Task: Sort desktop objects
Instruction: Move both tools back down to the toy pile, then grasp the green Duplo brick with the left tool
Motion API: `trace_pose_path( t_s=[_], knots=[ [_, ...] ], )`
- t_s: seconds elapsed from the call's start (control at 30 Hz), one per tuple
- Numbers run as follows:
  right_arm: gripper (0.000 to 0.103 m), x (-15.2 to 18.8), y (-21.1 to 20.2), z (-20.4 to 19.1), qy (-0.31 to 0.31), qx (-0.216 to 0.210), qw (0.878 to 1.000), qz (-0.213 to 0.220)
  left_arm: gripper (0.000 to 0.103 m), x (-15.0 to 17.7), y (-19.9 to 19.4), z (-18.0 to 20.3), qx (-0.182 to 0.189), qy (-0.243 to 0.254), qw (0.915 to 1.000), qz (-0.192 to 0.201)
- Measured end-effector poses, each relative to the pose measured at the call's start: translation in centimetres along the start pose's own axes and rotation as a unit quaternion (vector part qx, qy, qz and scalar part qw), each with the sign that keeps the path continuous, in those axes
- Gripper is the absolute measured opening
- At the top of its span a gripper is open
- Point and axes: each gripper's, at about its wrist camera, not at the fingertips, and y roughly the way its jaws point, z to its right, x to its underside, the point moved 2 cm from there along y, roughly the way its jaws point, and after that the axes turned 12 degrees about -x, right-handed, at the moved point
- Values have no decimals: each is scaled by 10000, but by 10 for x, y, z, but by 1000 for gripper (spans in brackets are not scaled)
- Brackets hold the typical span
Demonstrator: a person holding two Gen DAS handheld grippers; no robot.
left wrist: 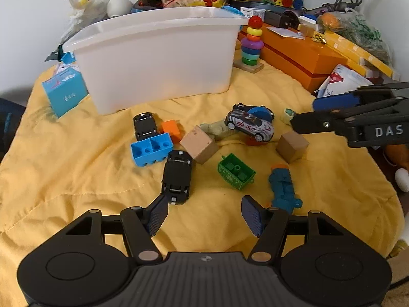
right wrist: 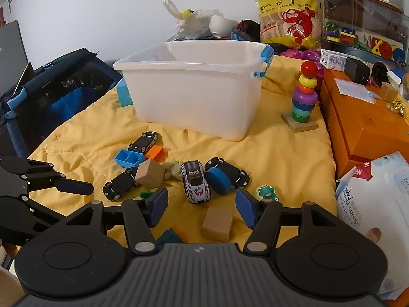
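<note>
On the rumpled yellow cloth (left wrist: 76, 153), the left gripper (left wrist: 204, 213) hovered with its blue-padded fingers spread wide and empty, a black toy car (left wrist: 177, 176) lying just past its left pad at eleven o'clock. Beyond that car lay a blue plastic building brick (left wrist: 150, 149), a second black toy car (left wrist: 145, 125) and a small orange block (left wrist: 170, 129). The translucent white plastic bin (left wrist: 158, 58) stood at twelve o'clock, its inside hidden from the left wrist view. Further right lay a plain wooden cube (left wrist: 199, 143), a green plastic toy cart (left wrist: 235, 171) and a white racing car with red markings (left wrist: 249, 125), which rested tilted on a blue disc (left wrist: 260, 112) that it partly covered. A teal figure (left wrist: 282, 188) lay at one o'clock, partly behind the right pad. The right gripper (right wrist: 202, 207) was also wide apart and empty over a second wooden cube (right wrist: 217, 223); in the left wrist view its arm read "DAS", cut off. A white package (right wrist: 370, 199) at three o'clock showed upside-down lettering, hard to read.
</note>
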Motion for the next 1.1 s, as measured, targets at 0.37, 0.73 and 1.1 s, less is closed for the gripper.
trace_pose_path(
  t_s=[0.37, 0.73, 1.1],
  knots=[
    [65, 23, 5, -14, -270, 37, 9993, -262, 67, 5, -4, -7, 140, -480, 9987, -93],
    [39, 44, 22, -27, -364, -282, 9954, -840, 56, 12, 0, 3, 318, -325, 9989, -128],
    [40, 44, 20, -33, -507, -180, 9954, -798, 31, -29, 44, 14, 822, -1043, 9895, -575]
  ],
)
